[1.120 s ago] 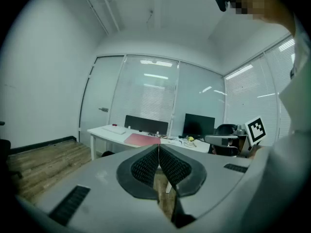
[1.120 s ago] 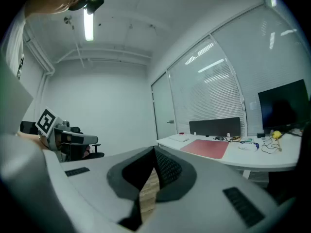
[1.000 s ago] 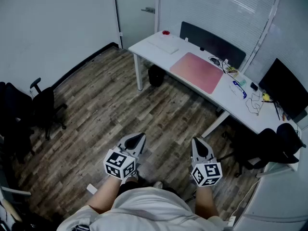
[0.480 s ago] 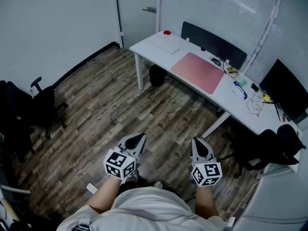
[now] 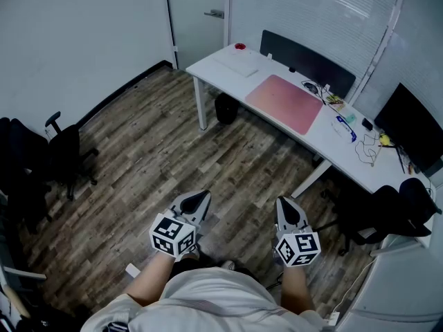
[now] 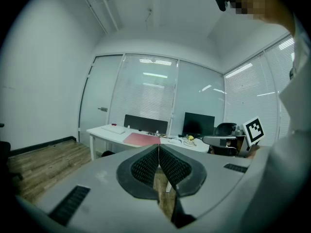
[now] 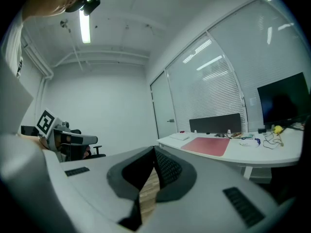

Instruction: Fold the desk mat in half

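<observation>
A pink desk mat lies flat and unfolded on the long white desk across the room; it also shows in the left gripper view as the mat and in the right gripper view as the mat. My left gripper and right gripper are held close to my body, far from the desk, over the wooden floor. Both point roughly level toward the desk. The left gripper has its tips meeting with nothing between them, and the right gripper is shut on nothing as well.
On the desk lie a white keyboard, a small red object, cables and small items, a black monitor and a dark divider panel. Black office chairs stand at the left and right. A door lies beyond.
</observation>
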Demonstrator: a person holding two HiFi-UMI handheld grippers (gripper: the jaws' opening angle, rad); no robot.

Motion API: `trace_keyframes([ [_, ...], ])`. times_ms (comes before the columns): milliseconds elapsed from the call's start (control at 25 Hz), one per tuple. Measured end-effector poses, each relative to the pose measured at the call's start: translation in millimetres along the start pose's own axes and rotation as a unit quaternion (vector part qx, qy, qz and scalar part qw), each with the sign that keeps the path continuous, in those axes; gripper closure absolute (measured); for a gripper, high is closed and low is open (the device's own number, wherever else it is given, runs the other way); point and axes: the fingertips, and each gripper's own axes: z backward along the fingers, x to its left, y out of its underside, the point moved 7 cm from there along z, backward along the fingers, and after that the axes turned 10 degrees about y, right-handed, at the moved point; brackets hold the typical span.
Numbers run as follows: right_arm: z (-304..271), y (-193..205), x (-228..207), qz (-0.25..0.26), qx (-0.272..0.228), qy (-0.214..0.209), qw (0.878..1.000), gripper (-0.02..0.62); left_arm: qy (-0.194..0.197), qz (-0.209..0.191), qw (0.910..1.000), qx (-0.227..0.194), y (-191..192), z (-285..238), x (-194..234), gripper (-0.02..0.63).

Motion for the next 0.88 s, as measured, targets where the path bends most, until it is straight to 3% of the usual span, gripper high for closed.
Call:
trace_keyframes([
  [400, -24.8, 7.4, -11.9, -0.016, 0.023, 0.010, 1.000, 0.545, 0.001, 0.005, 0.9999, 0.010, 0.7, -14.1, 16.1, 0.591],
  [640, -66.1, 6.4, -12.7, -0.011, 0.044, 0.023, 0.999, 0.545, 0.012, 0.025, 0.9995, 0.015, 0.4, -42.1, 60.2, 0.591],
  [880, -119.3, -11.1, -33.4, -0.009, 0.057, 0.067, 0.996, 0.543, 0.042, 0.027, 0.9987, 0.004, -22.2, -89.7, 113.5, 0.591],
])
